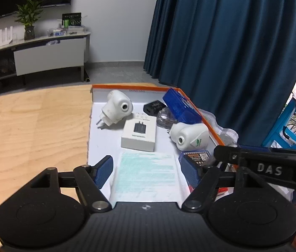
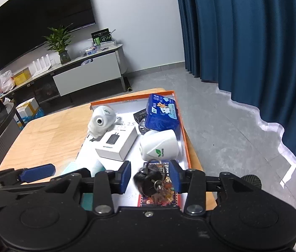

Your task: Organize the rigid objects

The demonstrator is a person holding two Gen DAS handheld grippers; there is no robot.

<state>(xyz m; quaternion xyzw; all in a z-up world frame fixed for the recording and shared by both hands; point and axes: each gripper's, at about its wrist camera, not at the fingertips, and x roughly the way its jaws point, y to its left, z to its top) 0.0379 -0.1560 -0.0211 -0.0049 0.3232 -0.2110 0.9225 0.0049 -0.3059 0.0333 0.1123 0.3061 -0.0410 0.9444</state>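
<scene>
Left claw (image 1: 146, 168): jaws apart, nothing clamped; its blue pads straddle a pale green sheet (image 1: 146, 176) that lies flat on the tray floor beneath them.
Right claw (image 2: 151, 178): jaws a little apart over a keyring; whether the pads (image 2: 126, 175) press on it cannot be told.
Keyring (image 2: 149, 180): a dark fuzzy ball with metal rings and a key, between the right claw's pads, above a colourful card (image 2: 160, 199) on the tray floor.
Tray (image 1: 209, 124): shallow, white inside with an orange rim, on the wooden desk (image 1: 32, 126), under and ahead of both claws.
White box (image 1: 139, 134): printed with a charger, just ahead of the left claw, beyond the sheet.
Near plug (image 2: 160, 146): white, with a green leaf mark, just ahead of the right claw, beside the right rim.
Far plug (image 1: 116, 110): white, ahead and to the left of the box, its pins toward the tray's left edge.
Blue pack (image 2: 161, 112): far right corner, beyond the near plug, leaning on the rim.
Black block (image 1: 154, 107): small, at the back, between the far plug and the blue pack.
Claws to each other: the right claw's arm crosses just right of the left claw.
</scene>
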